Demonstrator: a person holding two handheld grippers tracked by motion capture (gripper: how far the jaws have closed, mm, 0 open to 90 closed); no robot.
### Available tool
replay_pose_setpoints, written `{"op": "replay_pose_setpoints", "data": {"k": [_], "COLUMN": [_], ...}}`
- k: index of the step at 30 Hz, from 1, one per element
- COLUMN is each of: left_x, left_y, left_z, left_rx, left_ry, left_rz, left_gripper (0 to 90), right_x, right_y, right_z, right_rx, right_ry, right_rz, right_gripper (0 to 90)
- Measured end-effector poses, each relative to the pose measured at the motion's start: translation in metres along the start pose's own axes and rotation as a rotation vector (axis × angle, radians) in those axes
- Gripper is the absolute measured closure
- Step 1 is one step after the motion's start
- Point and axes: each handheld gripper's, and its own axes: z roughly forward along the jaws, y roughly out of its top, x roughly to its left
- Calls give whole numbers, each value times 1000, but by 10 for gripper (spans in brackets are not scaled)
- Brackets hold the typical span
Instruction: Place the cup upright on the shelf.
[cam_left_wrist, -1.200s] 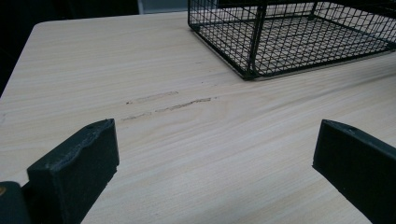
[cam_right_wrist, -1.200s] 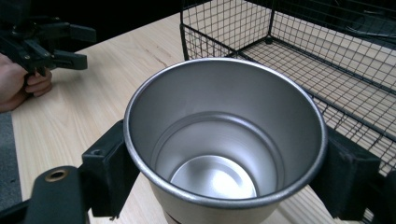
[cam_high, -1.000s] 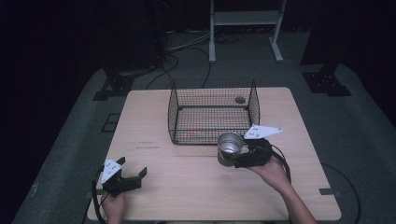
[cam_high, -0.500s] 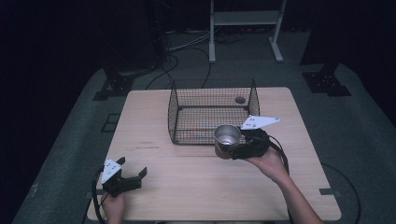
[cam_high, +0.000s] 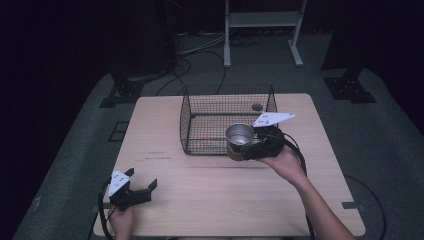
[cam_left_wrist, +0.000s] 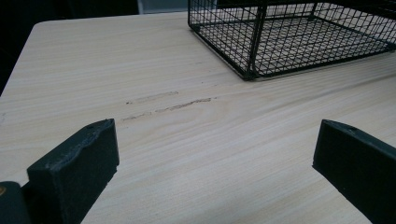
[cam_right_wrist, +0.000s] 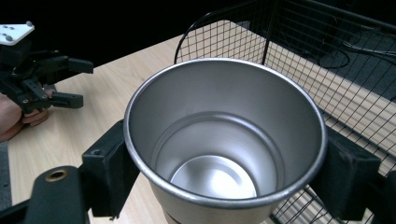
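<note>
A shiny steel cup (cam_high: 239, 140) hangs upright in the air at the front right corner of the black wire basket (cam_high: 200, 125), with my right gripper (cam_high: 246, 147) shut on its sides. In the right gripper view the empty cup (cam_right_wrist: 224, 140) sits between the two black jaws, beside the basket's wire wall (cam_right_wrist: 299, 60). My left gripper (cam_high: 142, 187) rests open near the table's front left edge, nothing between its jaws. The left gripper view shows bare wood (cam_left_wrist: 196, 140) between the jaws and the basket (cam_left_wrist: 289, 37) farther off.
The wooden table (cam_high: 160, 130) has faint dark scuff marks (cam_left_wrist: 168, 105) in front of the basket. A small round hole (cam_high: 257, 106) lies behind the basket. Cables and a white stand leg (cam_high: 226, 45) are on the floor beyond the table.
My right gripper has lifted the cup up and slightly toward the basket's front right corner. The left gripper has stayed in place.
</note>
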Motion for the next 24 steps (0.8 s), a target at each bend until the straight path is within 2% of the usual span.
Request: {"op": "replay_pose_setpoints", "data": {"k": [11,24], "left_x": [0,0], "left_y": [0,0], "left_z": [0,0], "left_rx": [-1,-6], "left_ry": [0,0], "left_rz": [0,-3], "left_gripper": [0,0], "right_x": [-9,-19], "right_y": [26,44], "right_z": [10,23], "right_rx": [11,17], "right_ry": [-6,-29], "right_rz": [4,3], "right_gripper": [178,178]}}
